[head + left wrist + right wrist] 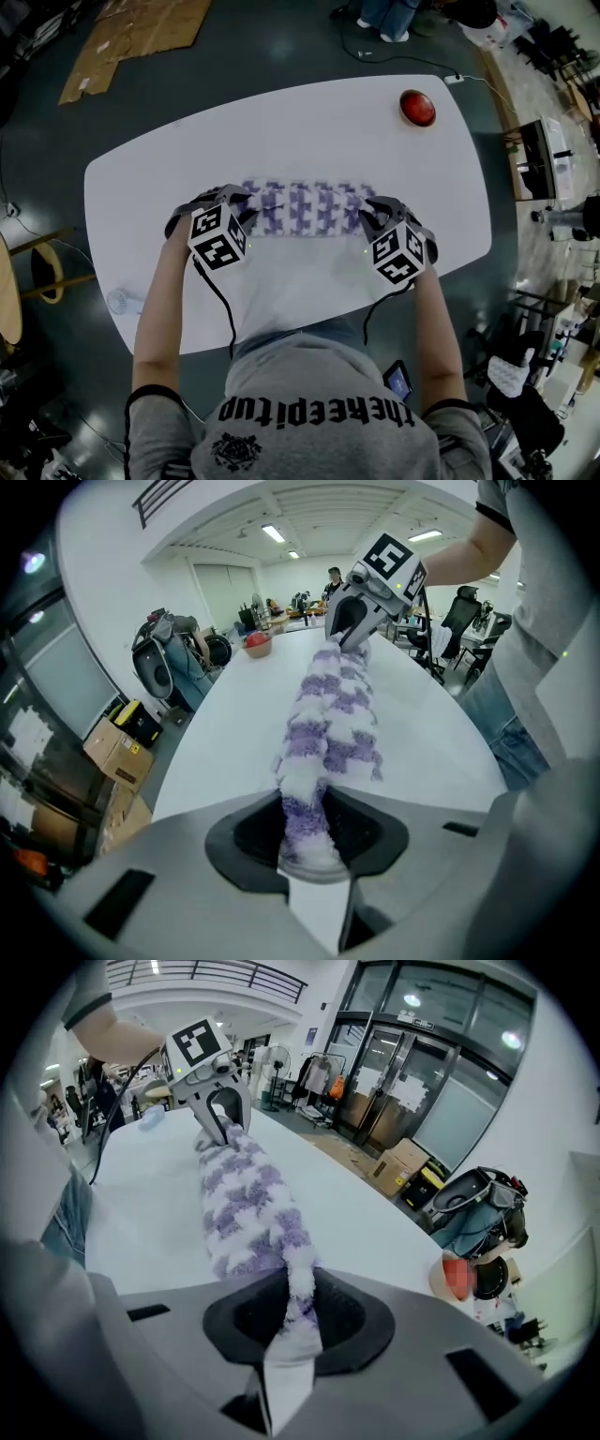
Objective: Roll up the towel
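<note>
A fluffy white-and-purple checked towel (305, 208) lies as a long narrow bundle across the middle of the white table (309, 122). My left gripper (246, 202) is shut on its left end and my right gripper (371, 216) on its right end. In the left gripper view the towel (328, 724) runs from between my left gripper's (314, 855) jaws away to the right gripper (352, 628). The right gripper view mirrors this: a thin towel (246, 1208) corner is pinched in my right gripper (295, 1321), with the left gripper (220, 1117) at the far end.
A red round object (417, 107) sits near the table's far right edge, with a white cable (469, 77) beside it. A small clear object (122, 302) rests at the near left corner. Cardboard sheets (141, 37) lie on the floor; chairs and gear crowd the right side.
</note>
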The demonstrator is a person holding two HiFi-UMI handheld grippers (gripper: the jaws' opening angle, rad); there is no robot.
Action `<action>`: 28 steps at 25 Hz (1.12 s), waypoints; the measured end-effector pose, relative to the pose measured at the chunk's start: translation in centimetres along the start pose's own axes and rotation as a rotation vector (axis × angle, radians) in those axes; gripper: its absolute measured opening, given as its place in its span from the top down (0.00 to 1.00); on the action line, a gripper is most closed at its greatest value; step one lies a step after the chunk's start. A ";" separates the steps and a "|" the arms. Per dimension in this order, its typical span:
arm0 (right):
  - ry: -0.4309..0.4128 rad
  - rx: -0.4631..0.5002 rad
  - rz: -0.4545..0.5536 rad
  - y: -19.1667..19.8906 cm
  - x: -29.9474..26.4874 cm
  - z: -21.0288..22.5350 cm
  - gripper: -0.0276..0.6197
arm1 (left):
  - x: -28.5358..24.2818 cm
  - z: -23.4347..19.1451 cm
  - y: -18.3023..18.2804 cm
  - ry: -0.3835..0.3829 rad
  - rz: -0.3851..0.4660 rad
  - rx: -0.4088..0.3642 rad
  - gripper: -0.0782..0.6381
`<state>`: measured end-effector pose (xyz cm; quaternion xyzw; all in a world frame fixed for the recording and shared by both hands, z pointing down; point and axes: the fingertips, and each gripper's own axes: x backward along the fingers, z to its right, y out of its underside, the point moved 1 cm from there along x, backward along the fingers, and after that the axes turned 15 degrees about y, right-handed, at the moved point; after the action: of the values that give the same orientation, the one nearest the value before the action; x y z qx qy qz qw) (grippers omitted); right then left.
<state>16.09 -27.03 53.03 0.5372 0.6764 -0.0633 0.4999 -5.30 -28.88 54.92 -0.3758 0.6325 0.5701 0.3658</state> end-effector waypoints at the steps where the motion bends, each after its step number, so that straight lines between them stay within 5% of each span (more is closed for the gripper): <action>1: 0.010 0.001 -0.002 -0.1 -0.4 0.3 0.85 | -0.1 -0.5 -0.1 -0.008 -0.003 -0.003 0.72; 21: 0.120 -0.034 -0.021 -0.3 -5.5 3.1 0.80 | -1.7 -5.2 -0.4 -0.107 0.056 0.055 0.70; 28: 0.129 -0.115 0.012 -0.3 -5.3 3.6 0.77 | -0.9 -6.0 -0.3 -0.149 0.127 0.095 0.61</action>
<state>17.64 -32.92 55.04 0.5144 0.7067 0.0135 0.4856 -4.78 -34.80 56.11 -0.2738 0.6523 0.5877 0.3926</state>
